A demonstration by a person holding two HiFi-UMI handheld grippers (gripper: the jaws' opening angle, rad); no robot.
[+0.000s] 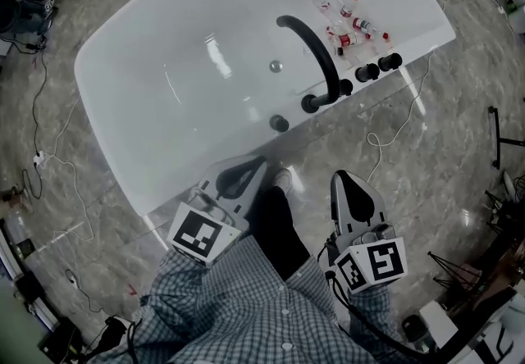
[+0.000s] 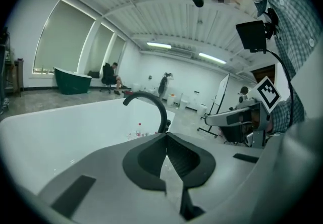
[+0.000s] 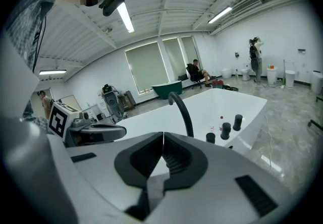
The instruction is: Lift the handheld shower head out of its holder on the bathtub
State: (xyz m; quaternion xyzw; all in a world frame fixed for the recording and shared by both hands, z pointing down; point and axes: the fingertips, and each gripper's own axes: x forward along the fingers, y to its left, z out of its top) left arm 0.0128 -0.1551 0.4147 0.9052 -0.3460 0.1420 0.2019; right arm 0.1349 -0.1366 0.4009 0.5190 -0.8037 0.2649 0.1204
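A white bathtub (image 1: 139,108) lies ahead of me, with a black arched spout (image 1: 316,51) rising from its near rim. Beside the spout's base stand three black fittings: a low one (image 1: 345,88), a middle one (image 1: 367,72) and a taller one (image 1: 390,61). I cannot tell which is the shower head. My left gripper (image 1: 261,162) is shut and empty, short of the tub's near rim. My right gripper (image 1: 339,177) is also shut and empty, over the floor below the fittings. The right gripper view shows the spout (image 3: 182,112) and the fittings (image 3: 225,130) beyond its closed jaws (image 3: 163,133). The left gripper's jaws (image 2: 165,135) point at the spout (image 2: 151,102).
Several small bottles (image 1: 349,22) lie inside the tub at its far right end. A drain (image 1: 276,65) and a black round cap (image 1: 280,122) sit in the tub wall. White cables (image 1: 394,129) trail over the marble floor. Stands and equipment (image 1: 500,133) crowd the right side.
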